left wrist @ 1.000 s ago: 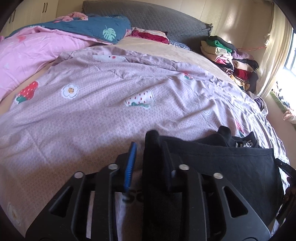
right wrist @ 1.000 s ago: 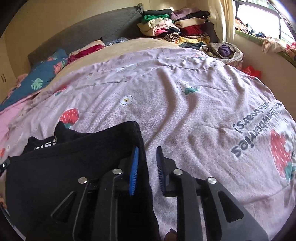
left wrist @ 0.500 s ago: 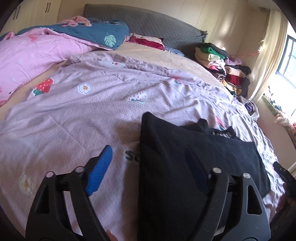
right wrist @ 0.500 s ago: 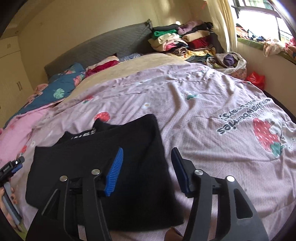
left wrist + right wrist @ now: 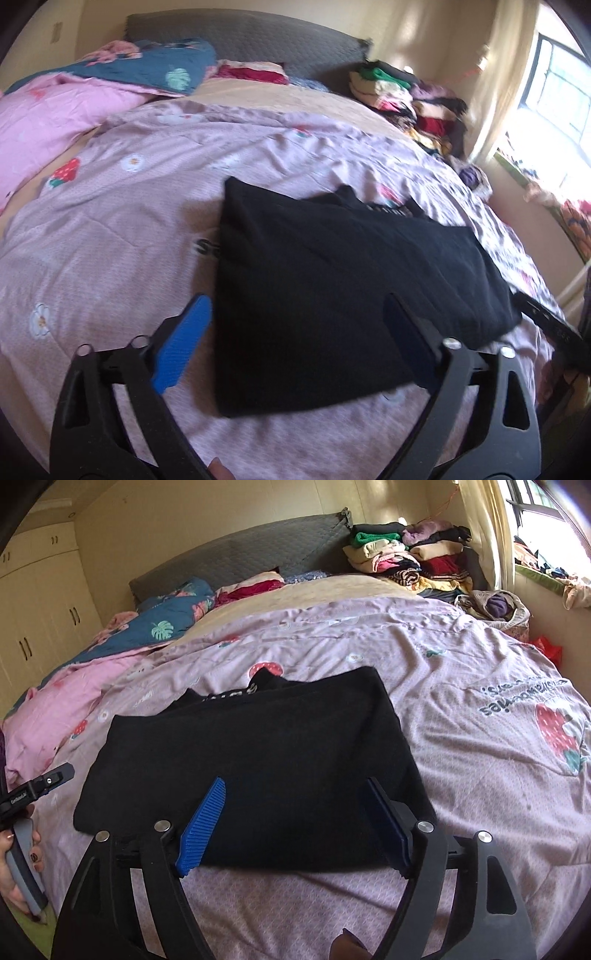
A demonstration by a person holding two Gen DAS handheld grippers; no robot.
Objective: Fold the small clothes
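You're facing a bed (image 5: 480,794) spread with a lilac strawberry-print duvet, backed by a grey quilted headboard (image 5: 251,554). Cream wardrobe doors (image 5: 40,613) with dark handles stand at left. At right, a bright window (image 5: 554,513) with pale curtains (image 5: 491,92) throws daylight on the cream walls (image 5: 177,513).

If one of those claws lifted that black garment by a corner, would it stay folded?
Probably not. The black garment is soft cloth lying limp on the bedspread, so lifted by one corner it would likely sag and unfold. It looks light for its size. Pushed, it would probably bunch up instead of sliding, since the bedspread under it is wrinkled fabric too.
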